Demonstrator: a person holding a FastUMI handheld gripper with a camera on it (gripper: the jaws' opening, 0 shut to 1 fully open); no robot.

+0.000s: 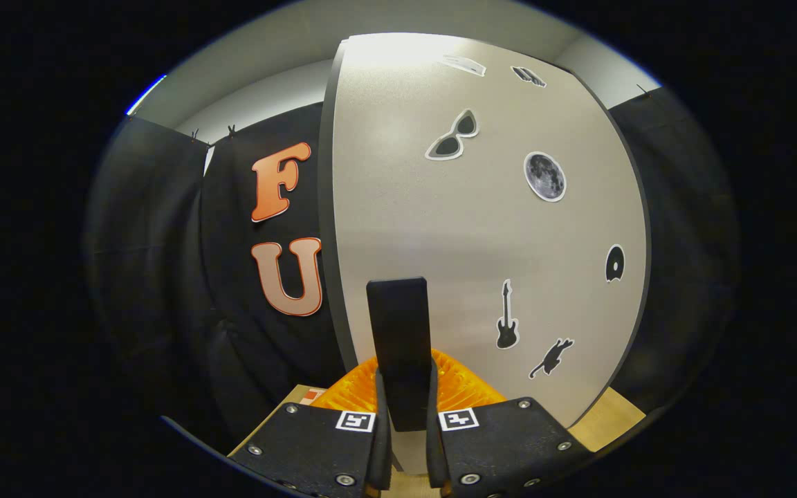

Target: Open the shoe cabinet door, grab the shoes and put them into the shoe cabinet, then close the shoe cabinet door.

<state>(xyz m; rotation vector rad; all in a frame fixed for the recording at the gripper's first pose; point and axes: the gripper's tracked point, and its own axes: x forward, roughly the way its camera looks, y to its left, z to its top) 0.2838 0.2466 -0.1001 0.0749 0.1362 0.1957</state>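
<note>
Black upright bar handle on the pale grey stickered cabinet door sits clamped between our gripper fingers.

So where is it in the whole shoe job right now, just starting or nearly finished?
I can't tell which end of the job this is. The gripper is clamped on the upright black bar handle of the pale grey cabinet door with black-and-white stickers. No shoes are in sight, and the door hides the inside. It is either about to pull the door open or has just pushed it shut.
</note>
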